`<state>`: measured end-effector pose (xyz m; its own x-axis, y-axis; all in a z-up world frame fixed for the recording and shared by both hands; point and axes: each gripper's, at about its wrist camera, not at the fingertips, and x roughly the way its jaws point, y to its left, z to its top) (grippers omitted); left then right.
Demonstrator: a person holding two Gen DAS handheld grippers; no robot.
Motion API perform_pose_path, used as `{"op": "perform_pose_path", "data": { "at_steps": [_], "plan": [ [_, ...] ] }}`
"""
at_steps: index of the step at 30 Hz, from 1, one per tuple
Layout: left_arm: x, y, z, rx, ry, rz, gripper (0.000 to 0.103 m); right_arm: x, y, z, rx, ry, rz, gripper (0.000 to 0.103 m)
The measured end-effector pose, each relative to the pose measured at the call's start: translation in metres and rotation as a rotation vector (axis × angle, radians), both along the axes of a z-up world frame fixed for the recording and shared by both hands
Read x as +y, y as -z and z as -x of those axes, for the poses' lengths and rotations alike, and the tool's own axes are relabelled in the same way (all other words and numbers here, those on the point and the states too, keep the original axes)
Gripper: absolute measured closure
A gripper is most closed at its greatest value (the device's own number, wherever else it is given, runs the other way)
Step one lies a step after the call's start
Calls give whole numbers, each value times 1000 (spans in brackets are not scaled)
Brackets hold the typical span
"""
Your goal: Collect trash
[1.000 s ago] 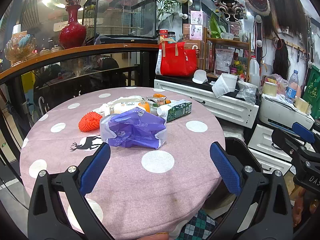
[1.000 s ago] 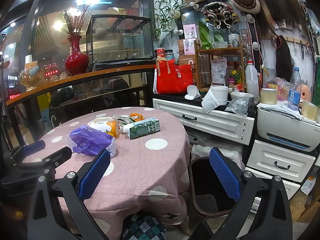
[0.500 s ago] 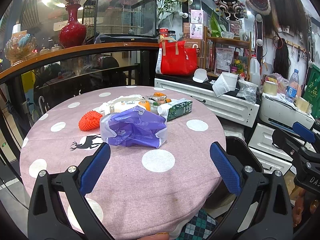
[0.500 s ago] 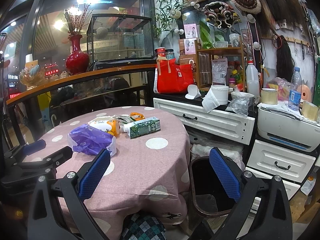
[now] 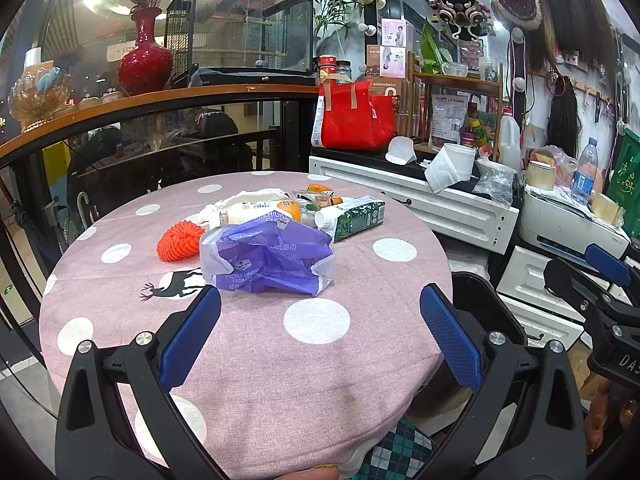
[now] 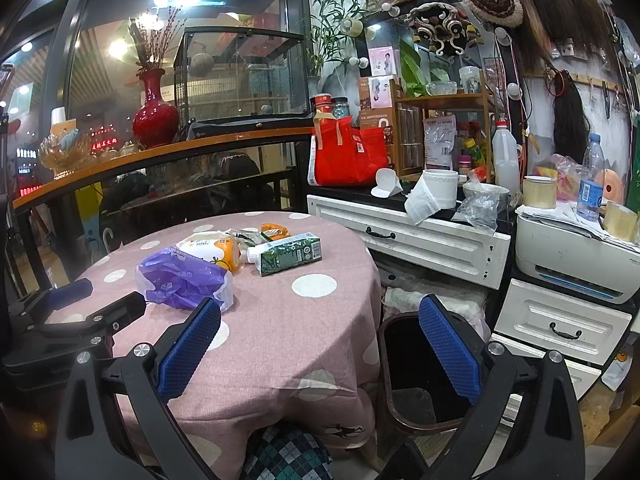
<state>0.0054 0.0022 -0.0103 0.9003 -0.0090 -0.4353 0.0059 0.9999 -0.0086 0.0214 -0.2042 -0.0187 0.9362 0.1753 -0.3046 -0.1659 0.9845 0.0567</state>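
Observation:
Trash lies on a round pink polka-dot table point(image 5: 280, 360): a purple plastic tissue wrapper point(image 5: 268, 260) point(image 6: 180, 280), an orange net ball point(image 5: 178, 240), a white-and-orange packet point(image 5: 256, 212) point(image 6: 208, 248), a green carton point(image 5: 356, 216) point(image 6: 288, 254) and small wrappers point(image 6: 274, 231). My left gripper point(image 5: 320, 332) is open and empty, just short of the purple wrapper. My right gripper point(image 6: 320, 344) is open and empty, over the table edge beside a dark trash bin point(image 6: 416, 396) point(image 5: 480, 304).
A white drawer cabinet point(image 6: 420, 240) with a red bag point(image 6: 344, 156), cups and bottles stands right of the table. A printer point(image 6: 576, 260) sits on drawers at far right. A glass railing with a red vase point(image 5: 144, 60) curves behind.

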Motion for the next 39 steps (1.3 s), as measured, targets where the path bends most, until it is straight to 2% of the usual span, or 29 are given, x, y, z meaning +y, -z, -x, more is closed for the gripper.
{"op": "perform_pose_path", "data": {
  "at_steps": [16,21,24,31,39],
  "plan": [
    [-1,3,-2,10,-5,-4,5,10,8,0,7,-2,3,5],
    [0,6,-7,6,-35,-49,5,11,12,-3,19,-6,14,5],
    [6,10,-15,21,-59,-77,5,13,20,-13,57,-21,30,5],
    [32,21,-34,89,-63,-24,5,26,32,-49,182,-131,68,6],
    [50,32,-57,140,-47,-36,5,44,38,-86,269,-231,119,6]
  ]
}}
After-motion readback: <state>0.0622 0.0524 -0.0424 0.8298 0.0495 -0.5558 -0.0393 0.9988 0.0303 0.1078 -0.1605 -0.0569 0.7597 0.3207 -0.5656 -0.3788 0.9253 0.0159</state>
